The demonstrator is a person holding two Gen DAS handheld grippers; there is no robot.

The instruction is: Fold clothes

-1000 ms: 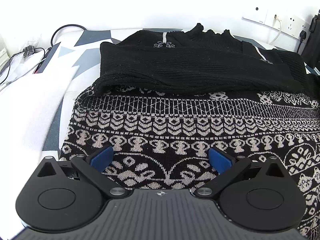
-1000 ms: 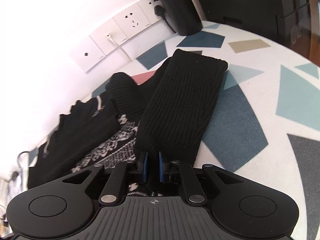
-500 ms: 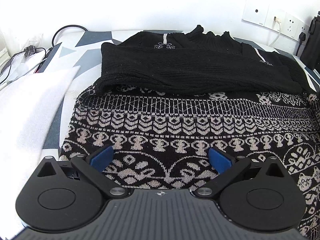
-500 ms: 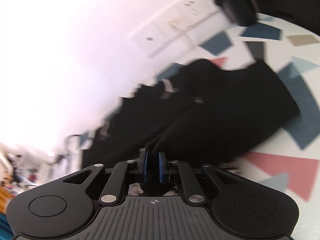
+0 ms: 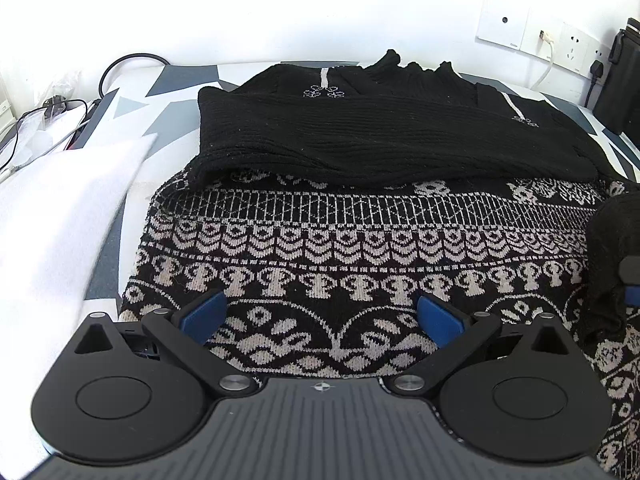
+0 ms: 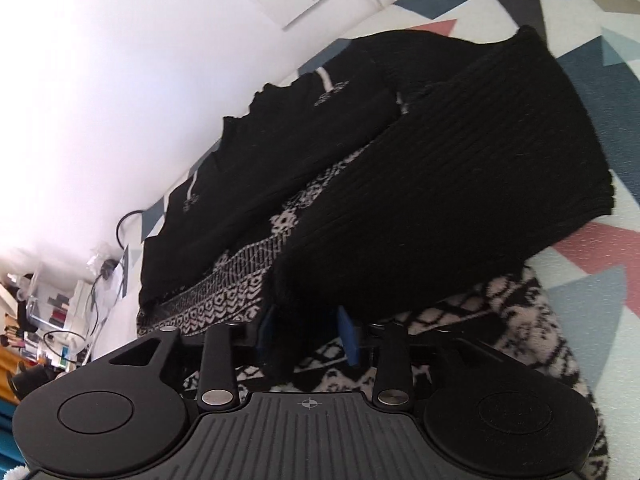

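Our left tool (image 5: 320, 314) gapes over the sweater (image 5: 360, 248); our right tool (image 6: 306, 336) (jaws parted) apparently straddles its sleeve (image 6: 460, 184).

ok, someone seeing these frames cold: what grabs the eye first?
The black-and-cream patterned sweater spread across the geometric-print tabletop, filling most of the left wrist view. Then the plain black sleeve folded across its upper part. The left gripper hovers wide open over the hem, while the right gripper has the other black sleeve between its blue pads, jaws partly apart.
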